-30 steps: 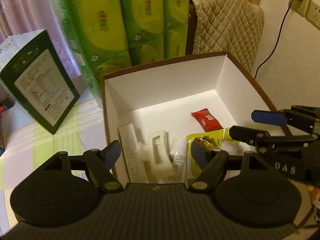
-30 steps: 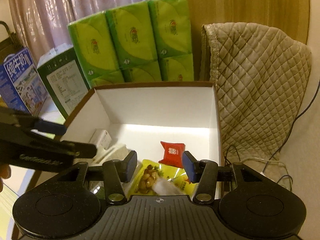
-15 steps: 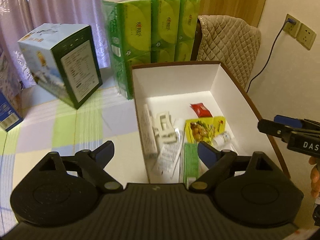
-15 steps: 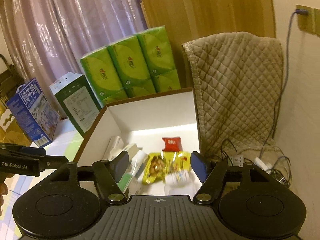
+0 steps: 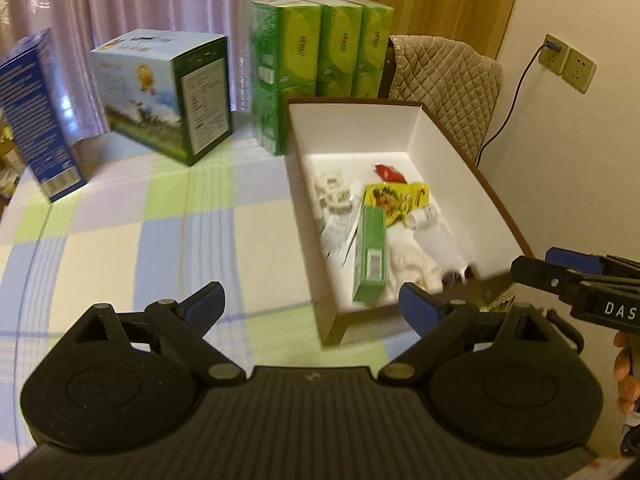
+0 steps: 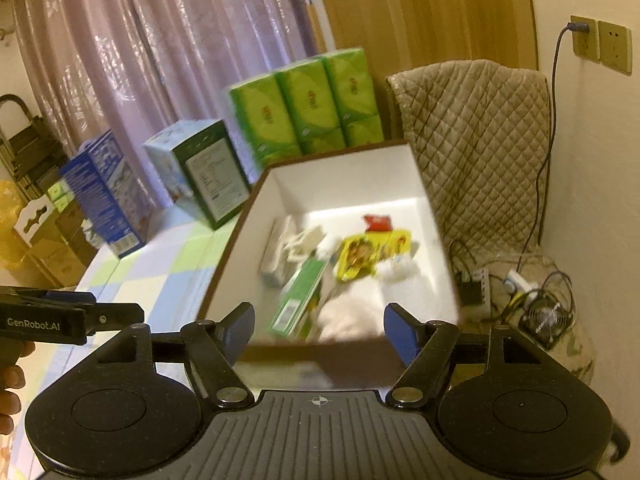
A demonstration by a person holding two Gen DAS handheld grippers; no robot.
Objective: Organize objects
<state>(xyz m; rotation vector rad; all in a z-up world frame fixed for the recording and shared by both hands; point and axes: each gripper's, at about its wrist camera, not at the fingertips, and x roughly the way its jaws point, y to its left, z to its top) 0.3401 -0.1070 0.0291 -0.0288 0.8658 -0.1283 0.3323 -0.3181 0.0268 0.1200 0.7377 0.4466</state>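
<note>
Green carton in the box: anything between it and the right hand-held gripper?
Only the box's near wall. The right hand-held gripper is open and empty in front of it; the green carton lies inside, uncovered from above.

Both wrist views looked down from near the table, sharing the open box [image 5: 460, 152] [image 6: 424, 200] at centre-right.
</note>
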